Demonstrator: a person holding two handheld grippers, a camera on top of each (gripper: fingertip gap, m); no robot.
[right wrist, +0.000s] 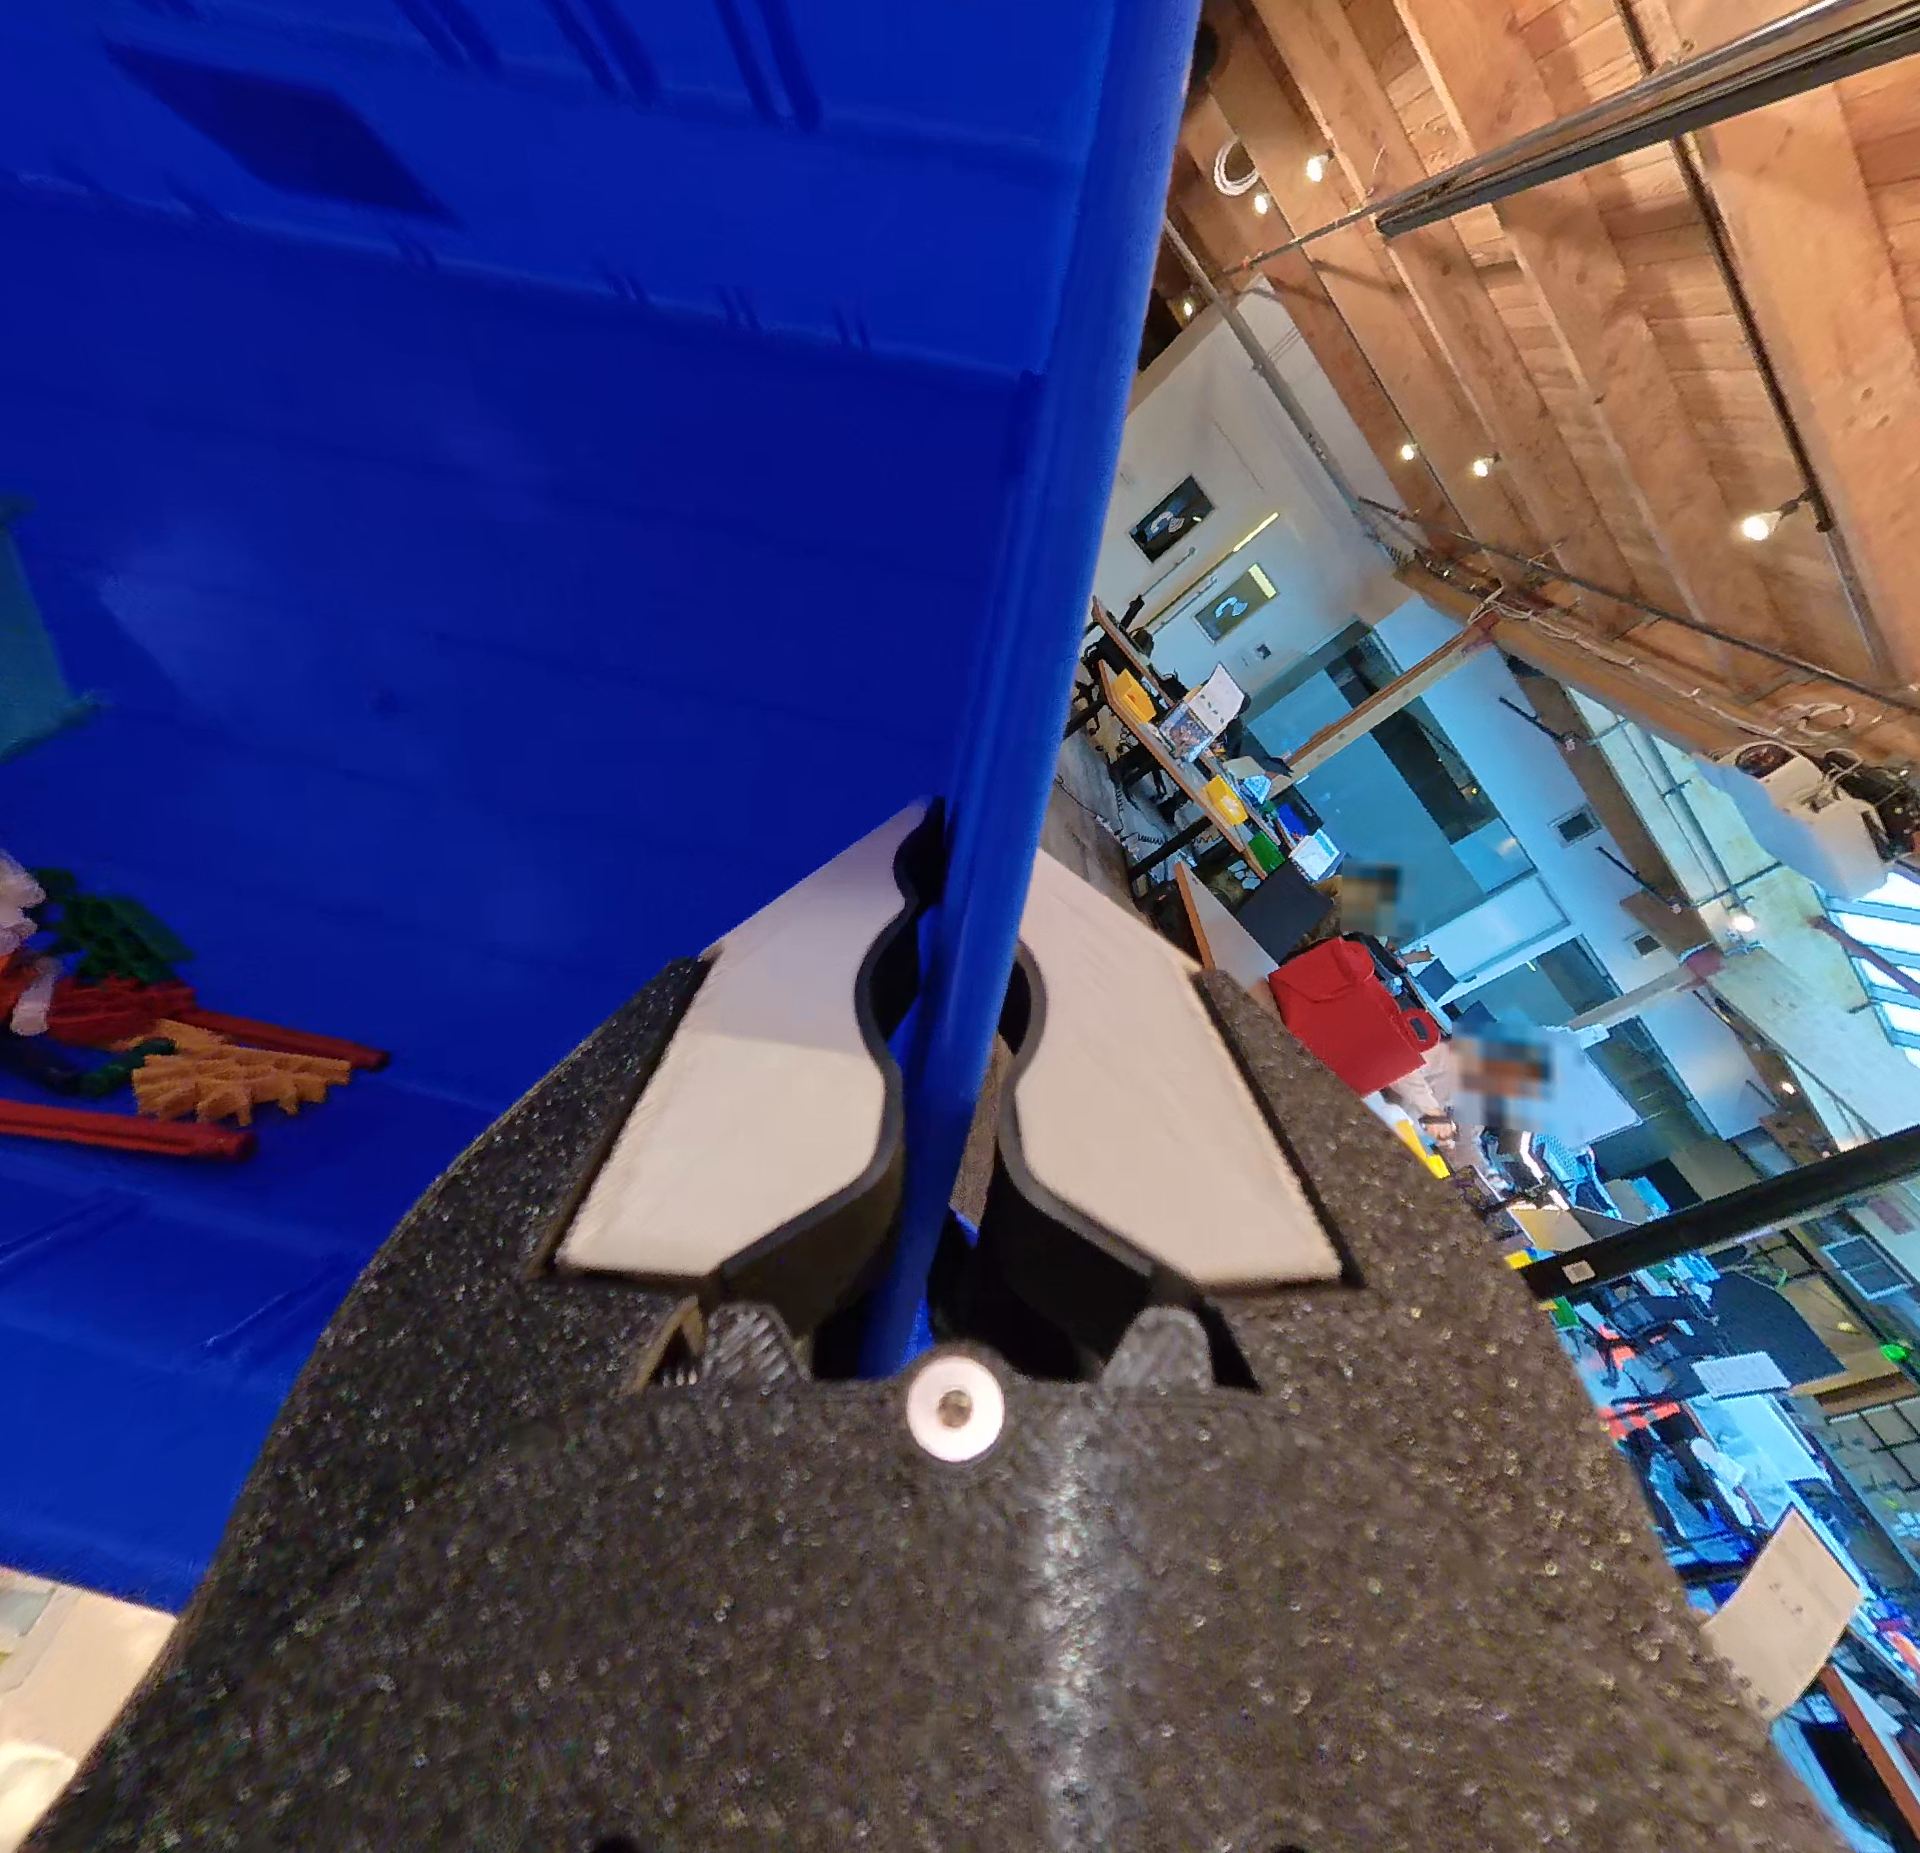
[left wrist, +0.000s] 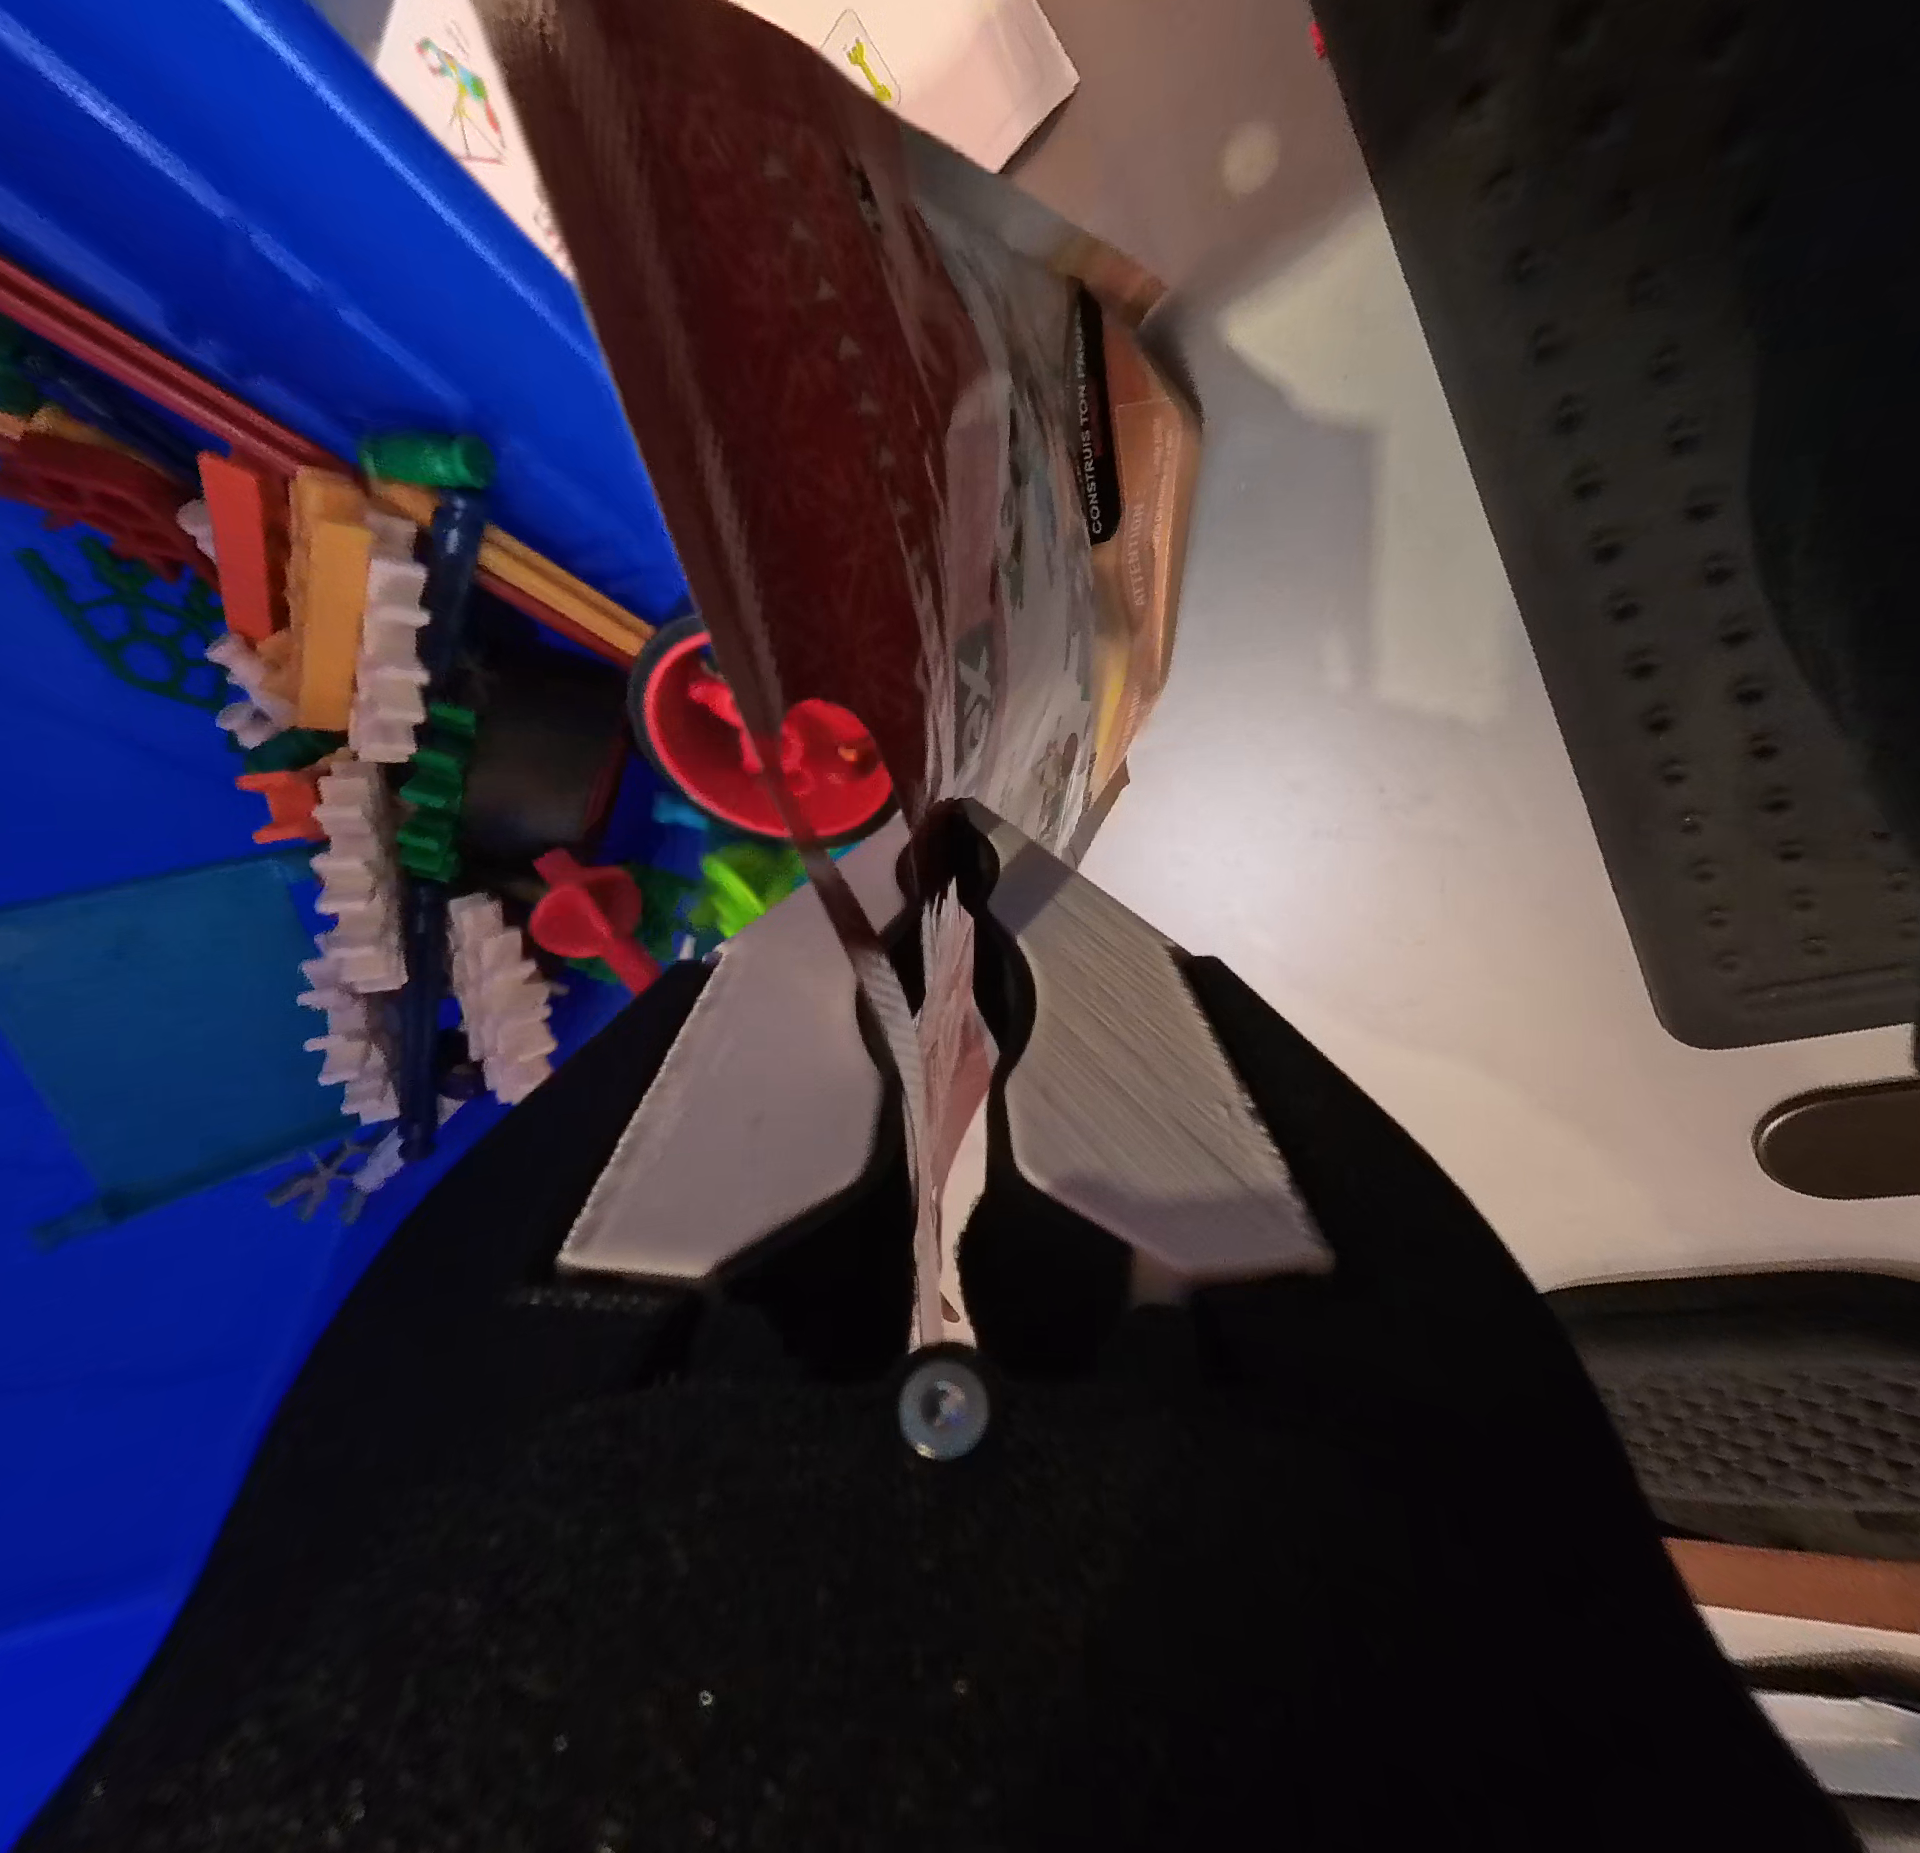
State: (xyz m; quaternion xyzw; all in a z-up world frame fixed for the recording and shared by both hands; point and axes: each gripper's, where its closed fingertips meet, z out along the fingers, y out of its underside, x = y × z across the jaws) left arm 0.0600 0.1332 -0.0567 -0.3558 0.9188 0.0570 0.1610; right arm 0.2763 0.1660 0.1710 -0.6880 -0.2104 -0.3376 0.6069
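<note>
My left gripper (left wrist: 940,858) is shut on the edge of a thin printed booklet (left wrist: 790,432) with a dark red face. The booklet stands edge-on and stretches away above a blue plastic bin (left wrist: 260,224). In the bin lies a heap of coloured building-toy pieces (left wrist: 384,764) with a red wheel (left wrist: 717,743). My right gripper (right wrist: 961,899) is shut on the bin's upright blue wall (right wrist: 1081,453), one jaw inside and one outside. Red, orange and green toy pieces (right wrist: 156,1065) lie on the bin floor to its left.
A white instruction sheet (left wrist: 935,47) with small drawings lies on the pale table (left wrist: 1403,764) beyond the bin. A black perforated chair back (left wrist: 1662,453) stands at the right. Behind the bin wall is a workshop room with desks, a red bag (right wrist: 1351,1014) and people. Some 30 cm of space lies between my two pairs of fingers.
</note>
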